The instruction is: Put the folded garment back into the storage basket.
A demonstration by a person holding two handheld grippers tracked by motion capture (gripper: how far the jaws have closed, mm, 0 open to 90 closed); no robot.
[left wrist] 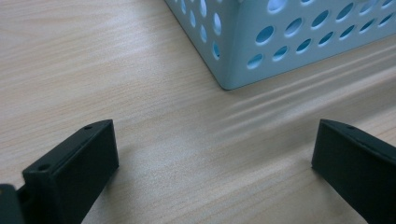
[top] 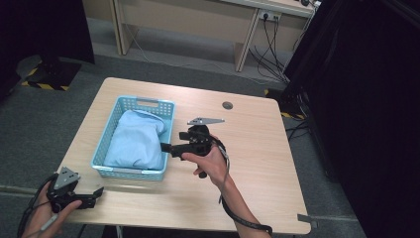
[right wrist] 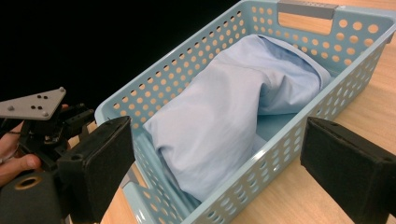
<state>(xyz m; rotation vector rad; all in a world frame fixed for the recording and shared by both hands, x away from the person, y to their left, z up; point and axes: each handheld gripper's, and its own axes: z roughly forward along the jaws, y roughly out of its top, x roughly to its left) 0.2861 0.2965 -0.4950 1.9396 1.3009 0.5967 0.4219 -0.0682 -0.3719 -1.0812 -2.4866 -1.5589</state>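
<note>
Pale-blue shirt (right wrist: 233, 116) lies bunched inside the perforated blue basket (right wrist: 299, 140) on the desk (top: 247, 148). Right claw (right wrist: 219, 163), released, faces it over the rim; left claw (left wrist: 215, 163), released, idles near the basket's corner. Advice: descend vertically, pinch a raised fold, avoid the wall.

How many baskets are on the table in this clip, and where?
1. The light blue basket sits on the left half of the table, holding a pale blue cloth. No others are visible.
</note>
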